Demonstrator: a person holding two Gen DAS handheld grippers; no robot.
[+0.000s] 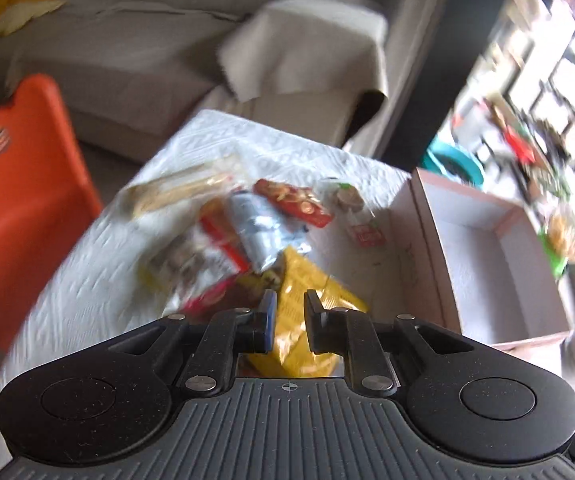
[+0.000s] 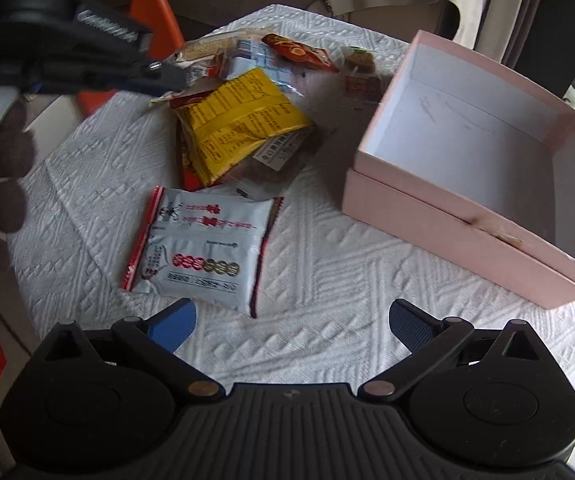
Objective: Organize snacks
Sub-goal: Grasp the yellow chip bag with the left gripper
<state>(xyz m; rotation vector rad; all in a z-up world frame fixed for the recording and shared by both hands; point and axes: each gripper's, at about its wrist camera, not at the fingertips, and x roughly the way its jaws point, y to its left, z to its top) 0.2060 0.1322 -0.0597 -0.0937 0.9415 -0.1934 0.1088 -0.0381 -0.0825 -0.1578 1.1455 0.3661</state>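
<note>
A pile of snack packets lies on the white-clothed table [image 2: 319, 280]. My left gripper [image 1: 289, 304] is shut on a yellow snack packet [image 1: 307, 304], which also shows in the right wrist view [image 2: 239, 120] with the left gripper [image 2: 167, 74] at its far left edge. A grey-white packet [image 2: 203, 252] with red edges lies alone, just ahead of my right gripper [image 2: 291, 320], which is open and empty. An empty pink box [image 2: 467, 216] stands at the right; it also shows in the left wrist view [image 1: 487, 260].
More packets lie behind the yellow one: a red one [image 2: 299, 52], a clear one with a round biscuit [image 2: 359, 60] and a long beige one [image 1: 179, 192]. An orange chair [image 1: 23, 184] stands left of the table, a grey sofa [image 1: 167, 40] behind.
</note>
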